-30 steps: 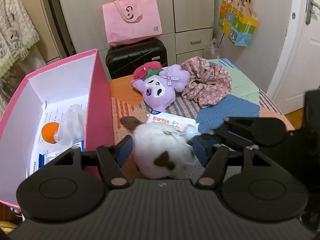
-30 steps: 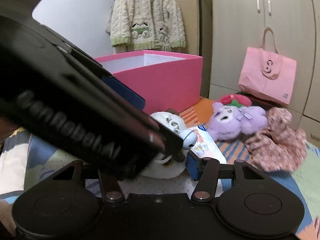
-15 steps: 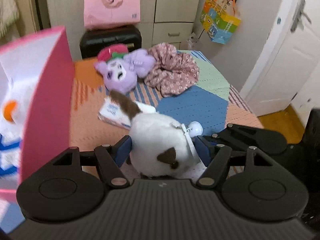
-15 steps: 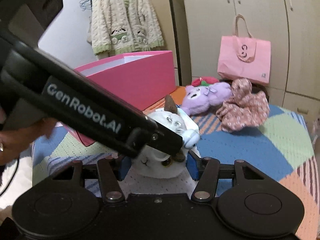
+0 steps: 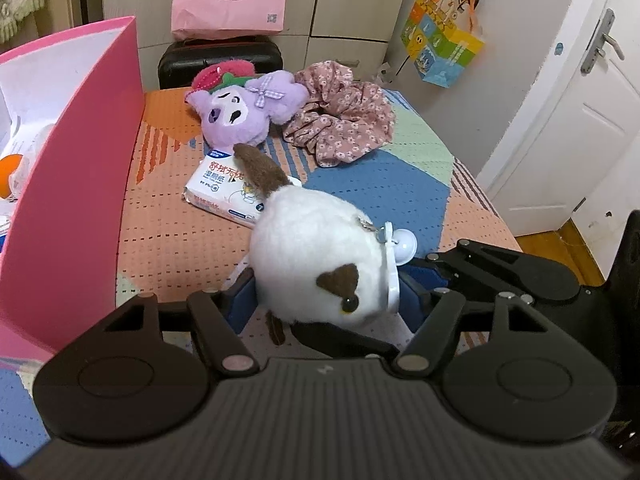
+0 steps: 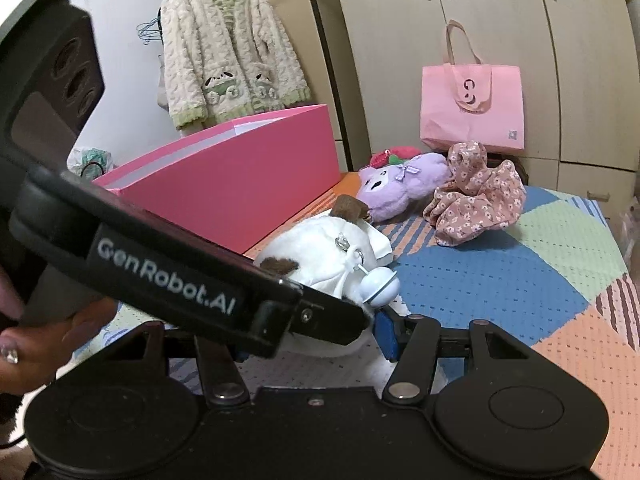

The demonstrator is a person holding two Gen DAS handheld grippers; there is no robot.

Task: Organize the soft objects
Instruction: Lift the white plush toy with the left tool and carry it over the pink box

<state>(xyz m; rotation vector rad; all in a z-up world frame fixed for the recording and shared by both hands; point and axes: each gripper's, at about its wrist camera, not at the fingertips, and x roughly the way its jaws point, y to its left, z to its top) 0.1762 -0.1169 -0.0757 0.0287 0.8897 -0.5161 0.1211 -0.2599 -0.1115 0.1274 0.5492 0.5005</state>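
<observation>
A white plush cat with brown ears and a small white bell sits between the blue pads of my left gripper, which is shut on it above the mat. My right gripper also closes around the same plush cat from the other side, with the left gripper's arm crossing in front. A purple plush toy and a pink floral scrunchie lie at the far end of the mat. A pack of wet wipes lies in front of the purple toy.
An open pink box stands on the left, holding an orange ball and papers. A black suitcase with a pink tote bag on it stands behind the bed. A white door is on the right. A knitted cardigan hangs on the wall.
Both grippers lifted the white plush cat off the mat and pulled it back and right, away from the pink box. The wet wipes pack, once under it, now lies uncovered.
</observation>
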